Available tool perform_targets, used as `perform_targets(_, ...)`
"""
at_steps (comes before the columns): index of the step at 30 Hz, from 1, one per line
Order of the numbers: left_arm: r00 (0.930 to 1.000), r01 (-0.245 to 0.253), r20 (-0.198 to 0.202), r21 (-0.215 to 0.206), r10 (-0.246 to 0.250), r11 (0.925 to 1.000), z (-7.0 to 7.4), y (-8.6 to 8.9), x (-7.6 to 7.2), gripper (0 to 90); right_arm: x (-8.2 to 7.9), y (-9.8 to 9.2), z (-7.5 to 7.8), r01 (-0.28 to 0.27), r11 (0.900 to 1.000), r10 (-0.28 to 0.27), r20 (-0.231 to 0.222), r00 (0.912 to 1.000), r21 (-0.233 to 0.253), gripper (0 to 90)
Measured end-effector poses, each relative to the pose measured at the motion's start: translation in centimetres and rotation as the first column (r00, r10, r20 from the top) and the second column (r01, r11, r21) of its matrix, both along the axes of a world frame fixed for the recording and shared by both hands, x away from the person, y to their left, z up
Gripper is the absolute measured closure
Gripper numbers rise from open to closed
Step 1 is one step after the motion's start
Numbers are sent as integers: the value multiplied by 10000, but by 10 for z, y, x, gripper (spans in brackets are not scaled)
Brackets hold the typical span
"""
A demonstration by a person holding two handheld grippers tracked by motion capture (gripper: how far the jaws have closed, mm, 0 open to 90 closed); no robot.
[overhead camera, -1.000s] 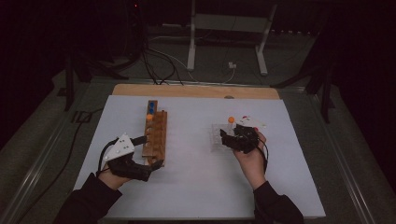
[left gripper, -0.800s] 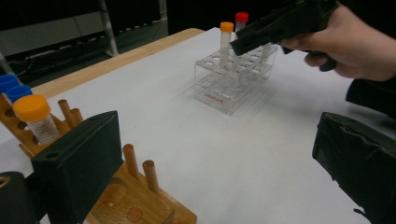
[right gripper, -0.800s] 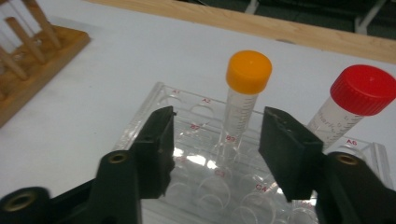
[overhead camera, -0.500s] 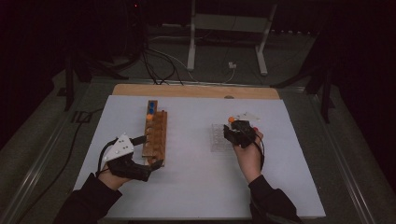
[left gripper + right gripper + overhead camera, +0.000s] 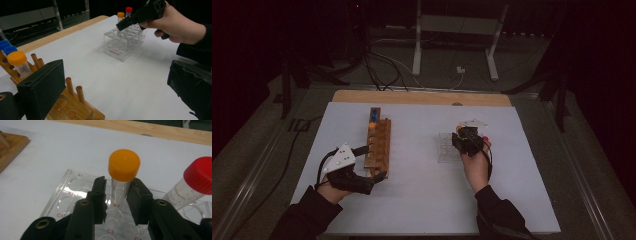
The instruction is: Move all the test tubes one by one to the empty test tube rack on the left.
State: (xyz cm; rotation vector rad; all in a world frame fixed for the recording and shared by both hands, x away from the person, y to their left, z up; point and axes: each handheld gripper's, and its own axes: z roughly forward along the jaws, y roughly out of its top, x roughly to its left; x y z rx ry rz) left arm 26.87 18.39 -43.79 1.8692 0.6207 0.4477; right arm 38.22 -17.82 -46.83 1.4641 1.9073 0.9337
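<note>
Orange-capped clear plastic tube [image 5: 121,178] stands between the jaws of the right tongs [image 5: 116,195], seemingly in a far hole of the clear acrylic rack [image 5: 65,199]; judged just seated, release and withdrawal come next. Whether the jaws grip it I cannot tell. Left tongs [image 5: 120,82] gape wide beside the wooden peg rack [image 5: 72,110], holding nothing.

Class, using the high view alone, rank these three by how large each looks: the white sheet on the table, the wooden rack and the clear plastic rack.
1. white sheet, by far the largest.
2. wooden rack, long and narrow.
3. clear plastic rack, smallest, though the right gripper hides part of it.
</note>
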Motion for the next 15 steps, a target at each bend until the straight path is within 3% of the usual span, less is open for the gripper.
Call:
perform_targets(4, 10000, -57, 28, 33, 57, 10000, 0, 0, 0, 24, 0, -3, 0, 23, 9999, -22, -42, 10000, 129, 731)
perform_targets(15, 10000, -1, -47, 94, 1, 10000, -1, -1, 0, 24, -2, -2, 4, -87, 9998, 90, 186, 9998, -155, 742)
